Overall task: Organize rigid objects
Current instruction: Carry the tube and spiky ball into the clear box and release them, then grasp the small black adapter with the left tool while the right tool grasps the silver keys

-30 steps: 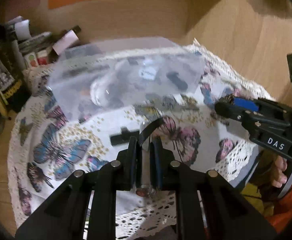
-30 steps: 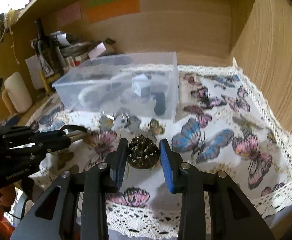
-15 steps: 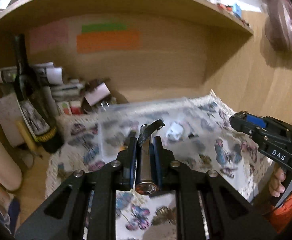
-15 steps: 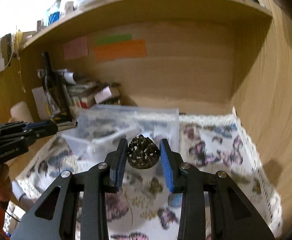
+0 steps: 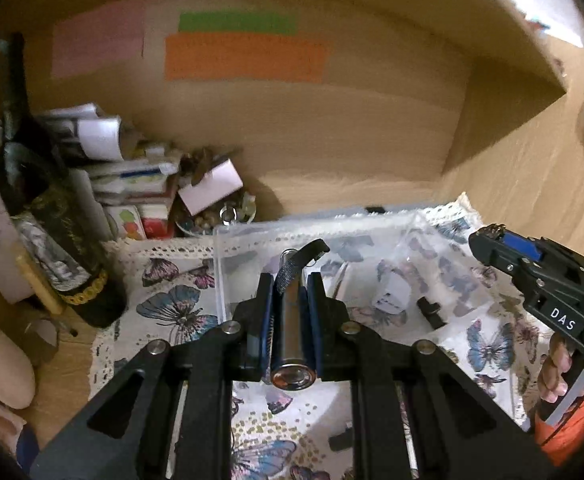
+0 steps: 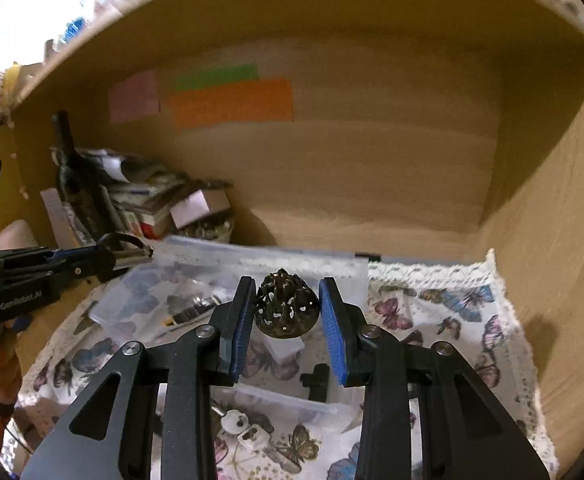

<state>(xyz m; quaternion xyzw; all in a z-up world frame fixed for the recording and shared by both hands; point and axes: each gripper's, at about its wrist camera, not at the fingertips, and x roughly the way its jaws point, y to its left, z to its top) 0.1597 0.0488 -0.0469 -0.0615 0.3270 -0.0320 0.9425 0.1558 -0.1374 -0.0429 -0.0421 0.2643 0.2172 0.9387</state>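
My left gripper (image 5: 290, 294) is shut on a silver metal cylinder with a black strap (image 5: 292, 328), held above the near left edge of a clear plastic box (image 5: 252, 236). My right gripper (image 6: 288, 306) is shut on a dark perforated metal ornament with pale specks (image 6: 286, 306), held above the same clear box (image 6: 196, 250). The box holds a white adapter (image 5: 389, 296), a small black part (image 5: 429, 312) and other small items. The right gripper shows in the left wrist view (image 5: 487, 240), and the left gripper with the cylinder shows in the right wrist view (image 6: 132, 256).
A butterfly-print cloth with lace edging (image 6: 451, 312) covers the shelf floor. A dark bottle (image 5: 36, 200), stacked papers and small boxes (image 5: 132, 184) crowd the back left. Wooden walls close the back and right. Keys and small loose parts (image 6: 244, 428) lie on the cloth in front of the box.
Both grippers have risen from the cloth and moved towards the box, each still holding its object. The views have tilted up to show the shelf's back wall.
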